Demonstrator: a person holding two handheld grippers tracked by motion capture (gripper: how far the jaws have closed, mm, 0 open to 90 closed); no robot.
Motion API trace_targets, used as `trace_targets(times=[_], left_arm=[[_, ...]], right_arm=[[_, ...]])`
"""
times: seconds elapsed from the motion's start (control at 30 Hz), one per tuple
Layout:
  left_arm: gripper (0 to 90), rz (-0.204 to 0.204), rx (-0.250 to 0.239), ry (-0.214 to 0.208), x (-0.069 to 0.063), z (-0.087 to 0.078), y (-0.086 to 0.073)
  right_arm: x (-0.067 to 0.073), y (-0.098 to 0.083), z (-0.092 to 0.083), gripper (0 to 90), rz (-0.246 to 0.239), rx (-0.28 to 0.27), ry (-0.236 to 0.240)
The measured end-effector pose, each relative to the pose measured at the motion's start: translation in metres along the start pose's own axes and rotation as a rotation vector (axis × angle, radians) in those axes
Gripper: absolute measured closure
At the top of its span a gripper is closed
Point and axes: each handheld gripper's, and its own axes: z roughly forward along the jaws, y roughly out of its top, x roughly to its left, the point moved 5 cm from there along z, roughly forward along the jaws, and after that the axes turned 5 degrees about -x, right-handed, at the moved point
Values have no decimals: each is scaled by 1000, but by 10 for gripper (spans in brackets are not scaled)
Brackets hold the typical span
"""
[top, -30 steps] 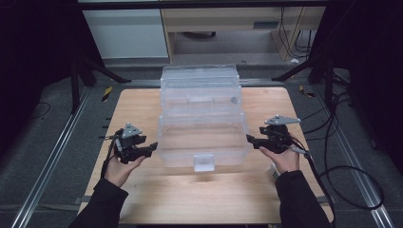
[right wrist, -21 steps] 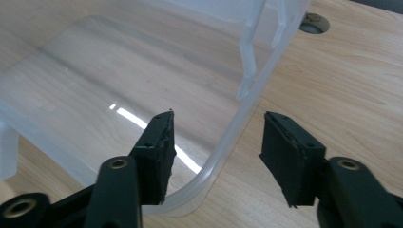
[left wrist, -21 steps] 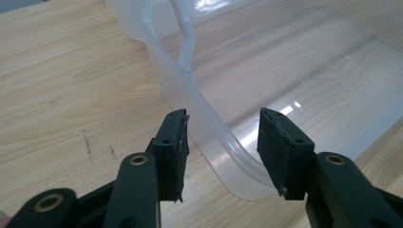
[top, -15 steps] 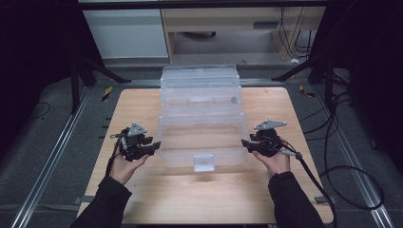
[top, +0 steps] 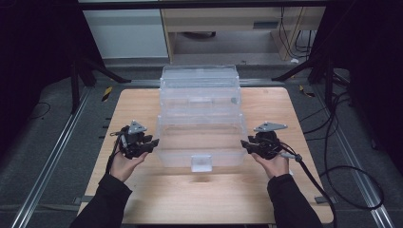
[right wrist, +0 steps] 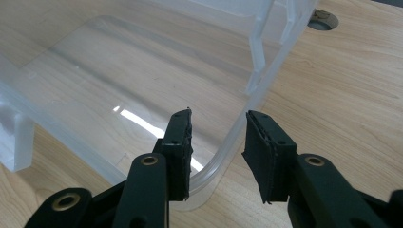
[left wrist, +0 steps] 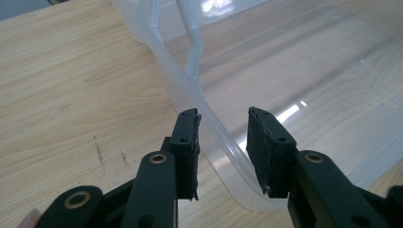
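A clear plastic box (top: 199, 102) stands in the middle of the wooden table (top: 214, 194), its low front part carrying a latch tab (top: 201, 162). My left gripper (top: 154, 142) is at that part's left side. In the left gripper view the box's rounded rim (left wrist: 216, 137) runs between the gripper's (left wrist: 222, 121) pads with gaps on both sides. My right gripper (top: 243, 143) is at the right side, and its (right wrist: 218, 121) pads straddle the rim (right wrist: 230, 137) the same way. Both sets of jaws have just been closing and the pads do not press.
Metal rails (top: 52, 156) run along both sides of the table over dark floor. Cables (top: 342, 166) trail at the right. A pale cabinet (top: 128, 33) stands behind. A round hole (right wrist: 322, 19) sits in the tabletop near the box's right side.
Both grippers have moved inward to the sides of the box's front part. Their jaws have narrowed around its rim.
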Motion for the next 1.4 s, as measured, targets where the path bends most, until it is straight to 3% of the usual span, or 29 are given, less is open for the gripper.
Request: trace_targets(times=[0.33,0.43,0.53,0.77,0.9,1.03,1.3,1.4], left_arm=[[626,4,1,18,2,1,-1],[595,5,3,16,2,0,-1],[549,-4,-29,13,1,-6,2],[454,-10,-83,34,9,-31,8],[418,-53,-92,71,24,-45,0],[403,-93,-67,104,42,-51,-16],[360,-102,18,160,60,-47,-46],[340,-107,34,165,61,-44,-51]], right_arm=[[4,0,0,608,0,0,-7],[5,-1,2,551,4,9,0],[3,2,0,488,-25,1,-6],[-11,11,-26,405,-11,-56,-40],[-21,8,-44,383,-10,-58,-77],[-30,-1,-57,363,-1,-42,-103],[-42,-26,-62,342,15,42,-137],[-44,-30,-64,320,38,43,-148]])
